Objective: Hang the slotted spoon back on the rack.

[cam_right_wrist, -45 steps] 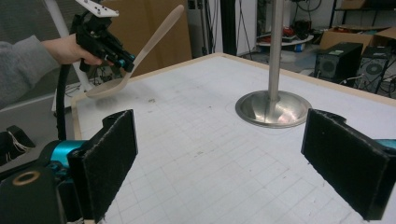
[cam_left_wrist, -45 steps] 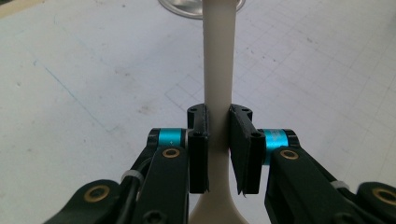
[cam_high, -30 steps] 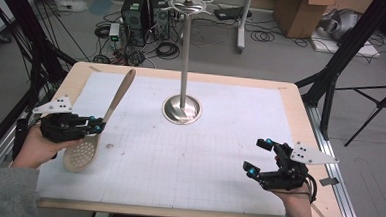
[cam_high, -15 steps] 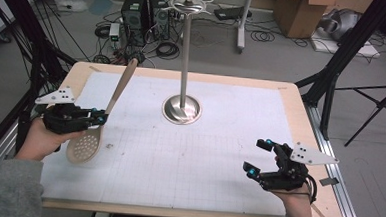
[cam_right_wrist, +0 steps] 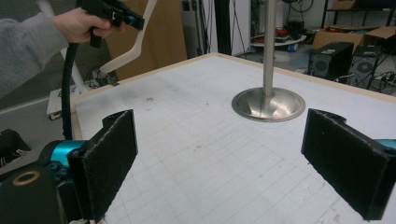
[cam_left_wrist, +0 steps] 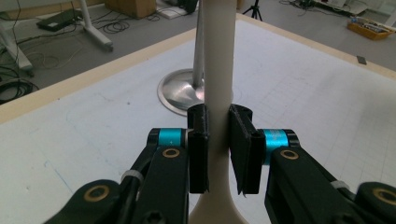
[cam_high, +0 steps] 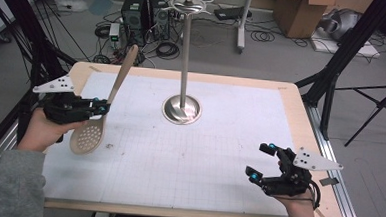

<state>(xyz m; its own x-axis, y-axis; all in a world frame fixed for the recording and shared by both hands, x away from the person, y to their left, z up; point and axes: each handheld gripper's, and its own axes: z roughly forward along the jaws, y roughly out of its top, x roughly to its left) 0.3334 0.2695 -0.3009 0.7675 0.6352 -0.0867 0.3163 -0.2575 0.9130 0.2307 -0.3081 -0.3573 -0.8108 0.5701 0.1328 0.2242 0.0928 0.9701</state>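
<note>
Slotted spoon rising off the table at the left

The left gripper [cam_high: 102, 107], clamping the slotted spoon [cam_high: 90, 133] by its handle, is lifting it higher than a second ago; the right gripper [cam_high: 263, 162] is resting with jaws apart beyond the metal stand [cam_high: 182, 108].

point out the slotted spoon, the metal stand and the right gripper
slotted spoon [cam_high: 87, 135], high view, on its perforated bowl
metal stand [cam_high: 181, 109], high view, on its round base
right gripper [cam_high: 261, 162], high view, midway between its open jaws

The slotted spoon [cam_left_wrist: 218, 93] is running off the left gripper view's top and bottom — its perforated bowl staying cut off.
</note>
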